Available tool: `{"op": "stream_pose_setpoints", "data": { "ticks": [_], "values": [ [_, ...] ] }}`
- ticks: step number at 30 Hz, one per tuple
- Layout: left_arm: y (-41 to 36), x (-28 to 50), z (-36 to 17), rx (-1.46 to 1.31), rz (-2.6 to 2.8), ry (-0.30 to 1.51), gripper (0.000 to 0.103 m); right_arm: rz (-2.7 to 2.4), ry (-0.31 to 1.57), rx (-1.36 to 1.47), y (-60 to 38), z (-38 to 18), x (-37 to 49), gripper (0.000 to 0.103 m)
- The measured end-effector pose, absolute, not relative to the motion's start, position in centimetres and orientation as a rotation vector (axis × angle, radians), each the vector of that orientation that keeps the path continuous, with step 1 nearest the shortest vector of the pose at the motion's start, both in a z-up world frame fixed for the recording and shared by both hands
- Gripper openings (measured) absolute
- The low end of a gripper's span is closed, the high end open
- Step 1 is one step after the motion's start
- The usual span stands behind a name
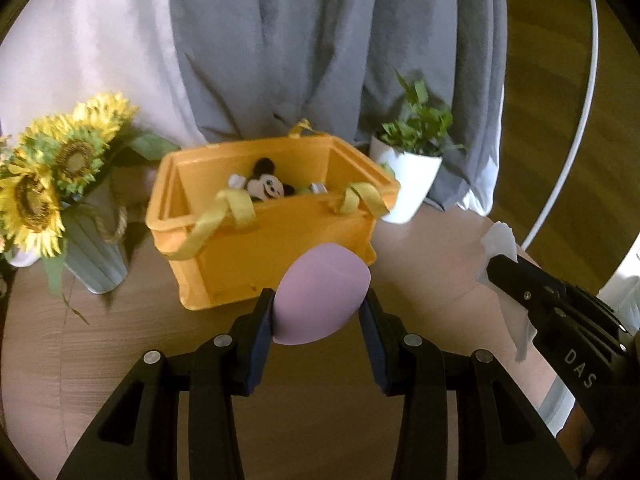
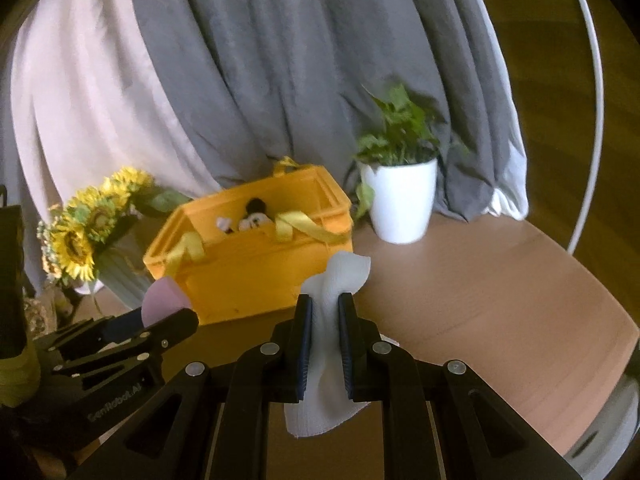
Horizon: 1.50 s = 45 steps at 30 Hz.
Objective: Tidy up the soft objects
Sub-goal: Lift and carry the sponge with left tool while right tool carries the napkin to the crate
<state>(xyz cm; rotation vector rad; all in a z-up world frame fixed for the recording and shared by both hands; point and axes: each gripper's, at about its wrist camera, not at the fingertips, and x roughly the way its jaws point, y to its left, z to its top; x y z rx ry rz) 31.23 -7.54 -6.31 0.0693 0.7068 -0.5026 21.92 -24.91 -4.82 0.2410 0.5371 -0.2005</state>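
Observation:
My left gripper [image 1: 318, 312] is shut on a pink egg-shaped sponge [image 1: 320, 294] and holds it above the table, just in front of a yellow bin [image 1: 256, 248]. The bin holds a Mickey Mouse plush [image 1: 264, 186] and other small items. My right gripper [image 2: 325, 312] is shut on a white cloth [image 2: 340, 276] that hangs down between the fingers. It is also in front of the bin [image 2: 256, 272], to the right of the left gripper [image 2: 160, 320]. The right gripper shows at the right edge of the left wrist view [image 1: 500, 264].
A vase of sunflowers [image 1: 52, 176] stands left of the bin. A white pot with a green plant [image 1: 412, 172] stands to its right. Grey and pale curtains [image 2: 280, 60] hang behind. The round wooden table [image 2: 500, 300] extends to the right.

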Motion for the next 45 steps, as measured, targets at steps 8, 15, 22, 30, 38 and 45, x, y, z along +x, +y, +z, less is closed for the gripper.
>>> {"op": "stream_pose_setpoints", "data": {
  "ticks": [8,15,22,30,38,45],
  "values": [
    [-7.5,30.9,-4.2,0.048,-0.438,0.641,0.041,-0.141,0.488,0.222,-25.5,-3.2,22.9,0.015],
    [-7.8,31.1,-2.3,0.03,-0.407,0.584,0.041,-0.096,0.441,0.214,-26.2,-1.7,23.8,0.015],
    [-7.8,31.9,-0.7,0.011,-0.368,0.539,0.041,-0.062,0.389,0.193,-26.5,0.0,24.9,0.015],
    [-7.7,33.2,0.7,0.013,-0.325,0.498,0.041,-0.028,0.348,0.185,-26.5,1.2,26.8,0.015],
    [-7.7,35.6,1.3,0.026,-0.297,0.466,0.041,-0.002,0.325,0.178,-26.4,1.8,29.4,0.015],
    [-7.7,38.6,1.2,0.027,-0.273,0.45,0.041,0.013,0.321,0.179,-26.5,1.7,32.7,0.015]
  ]
}}
